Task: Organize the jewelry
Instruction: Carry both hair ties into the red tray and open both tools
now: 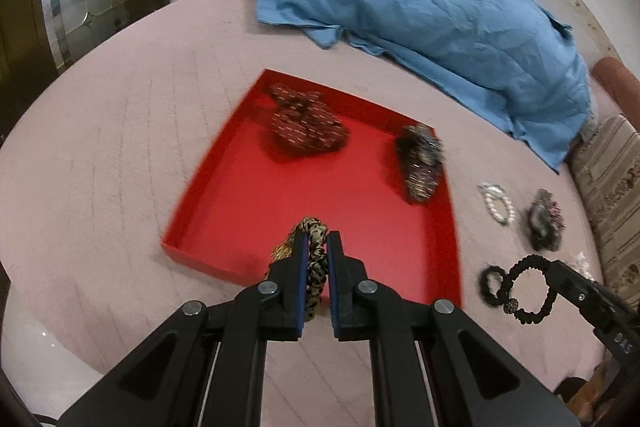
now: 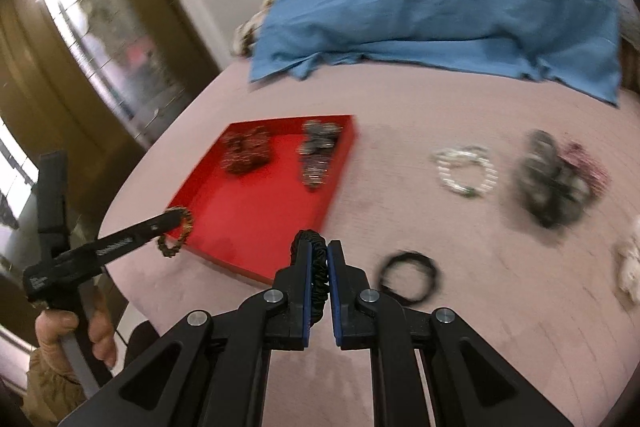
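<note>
A red tray (image 1: 248, 187) lies on the pink bed; it also shows in the right wrist view (image 2: 248, 219). In it lie a dark red beaded piece (image 1: 306, 131) and a dark sparkly piece (image 1: 420, 163). My left gripper (image 1: 318, 239) is shut on a gold-and-black bracelet (image 1: 314, 267) above the tray's near edge; the bracelet also shows in the right wrist view (image 2: 176, 237). My right gripper (image 2: 319, 247) is shut on a black beaded bracelet (image 2: 319, 267), which also shows in the left wrist view (image 1: 528, 287). It is held just right of the tray.
On the bed right of the tray lie a white pearl bracelet (image 2: 466, 169), a dark bunched piece (image 2: 552, 183), a black ring bracelet (image 2: 408, 277) and a white item (image 2: 632, 267). A blue garment (image 1: 432, 19) covers the far side. A wooden door (image 2: 80, 67) stands left.
</note>
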